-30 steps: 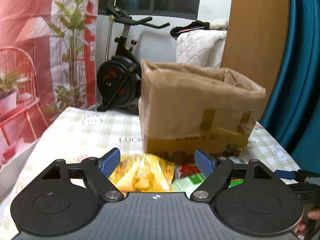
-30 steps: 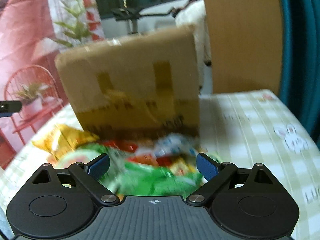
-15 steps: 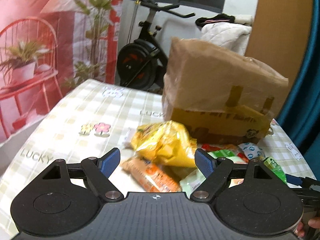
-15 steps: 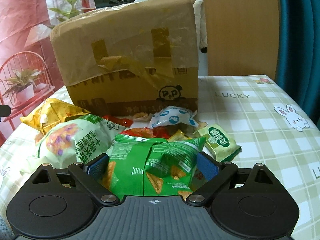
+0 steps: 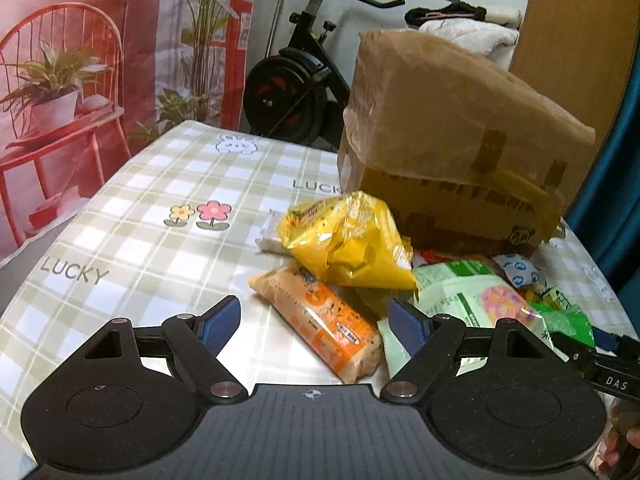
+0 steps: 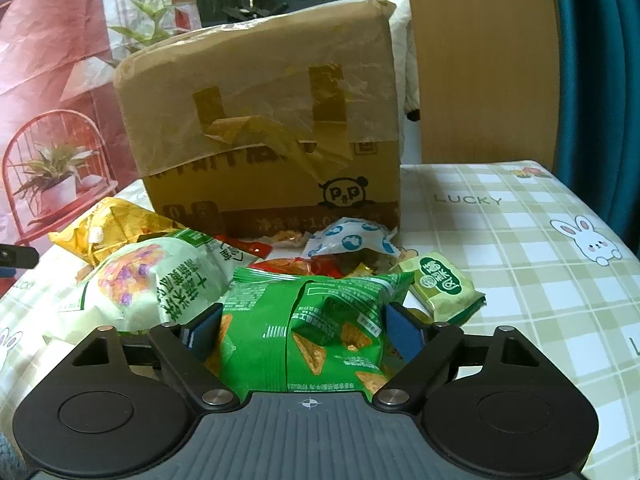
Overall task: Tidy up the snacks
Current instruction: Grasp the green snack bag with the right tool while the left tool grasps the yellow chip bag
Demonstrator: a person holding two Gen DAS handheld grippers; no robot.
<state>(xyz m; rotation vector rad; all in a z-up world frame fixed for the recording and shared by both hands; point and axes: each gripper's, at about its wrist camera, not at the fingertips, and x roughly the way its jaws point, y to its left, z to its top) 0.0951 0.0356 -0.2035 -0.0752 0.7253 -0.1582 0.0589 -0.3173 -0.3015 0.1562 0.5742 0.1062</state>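
Left wrist view: the left gripper (image 5: 314, 322) hangs low over a checked tablecloth (image 5: 132, 216), jaws spread wide w/ nothing pressed between them. An orange snack pack (image 5: 324, 320) lies lengthwise in the gap, clear of both pads. Just behind it sits a crumpled yellow bag (image 5: 348, 240), then a taped cardboard box (image 5: 452, 152) at the cloth's far side. A pale green bag (image 5: 472, 300) lies to the right.

Right wrist view: the right gripper (image 6: 302, 330) straddles a green chip bag (image 6: 308, 328), jaws closing; blue pads sit at the bag's edges, but firm contact can't be made out. A small green packet (image 6: 442, 286) lies just right; box behind the pile.
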